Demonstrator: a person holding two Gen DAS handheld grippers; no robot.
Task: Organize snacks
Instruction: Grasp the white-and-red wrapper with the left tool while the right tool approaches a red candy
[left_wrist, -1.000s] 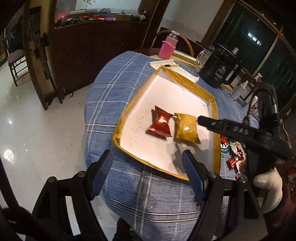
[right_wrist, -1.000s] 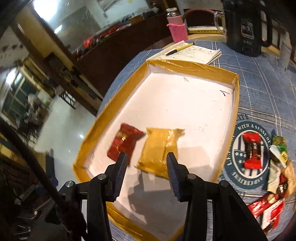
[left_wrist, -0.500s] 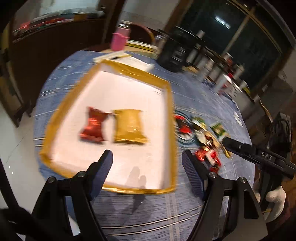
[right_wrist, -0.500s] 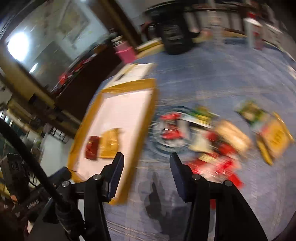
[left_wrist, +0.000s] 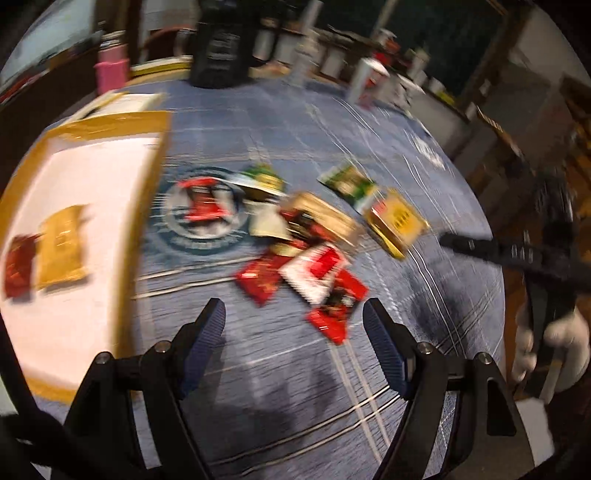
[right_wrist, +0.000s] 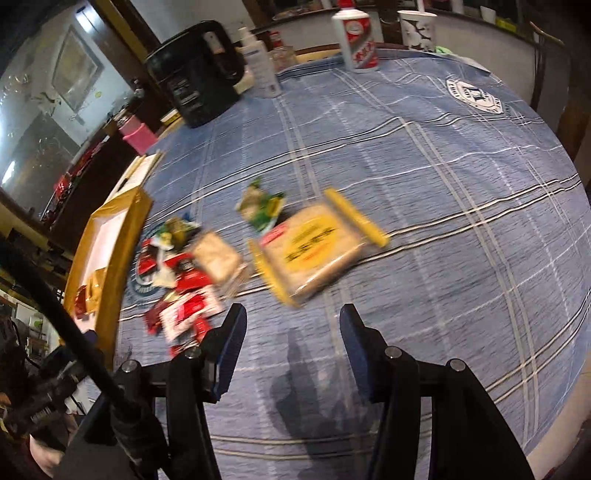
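Both views are smeared by motion blur, so print on the packets cannot be read. In the left wrist view the tray is cut off at the left edge; only its yellow rim and part of its white floor are seen, with a gold packet lying just beside a red packet inside it. In the right wrist view the same tray is seen nearly edge-on, and most of its floor is hidden behind its near wall.

The loose snacks are heaped on the blue checked cloth of the desk, to the right of the tray; red, green and white wrappers overlap, and what appears to be a flat yellow-edged pack lies apart at the right end of the heap (its label is blurred beyond reading).

The left gripper is held above the desk, pointing steeply downward, its fingers spread wide with nothing between them. The right gripper is likewise tilted down over bare cloth near the yellow-edged pack; its fingers are apart and empty. In the left wrist view the right gripper is seen at the right edge, gripped by a white-gloved hand, partly cut off. A black kettle and a white bottle stand at the far side.
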